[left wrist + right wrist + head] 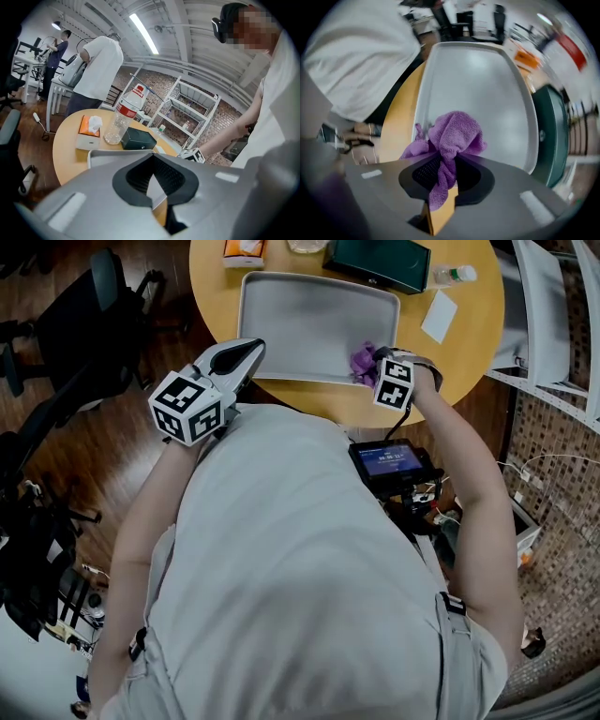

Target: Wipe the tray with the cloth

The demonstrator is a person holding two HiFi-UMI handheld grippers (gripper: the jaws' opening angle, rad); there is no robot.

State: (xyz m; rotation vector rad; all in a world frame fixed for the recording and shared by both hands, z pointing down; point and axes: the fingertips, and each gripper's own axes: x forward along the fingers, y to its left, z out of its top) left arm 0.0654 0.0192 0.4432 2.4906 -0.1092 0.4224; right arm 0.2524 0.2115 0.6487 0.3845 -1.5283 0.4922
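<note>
The right gripper (446, 159) clamps the purple cloth (454, 133) at the grey tray's (487, 79) near corner. The left gripper (152, 159) is closed, empty.

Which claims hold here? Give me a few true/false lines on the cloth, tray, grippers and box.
1. The right gripper is shut on the cloth. True.
2. The cloth lies at the far left corner of the tray. False: in the head view it is at the near right corner.
3. The left gripper clamps the tray rim. False: its jaws are together with nothing between them.
4. A dark green box sits on the table beyond the tray. True.
</note>
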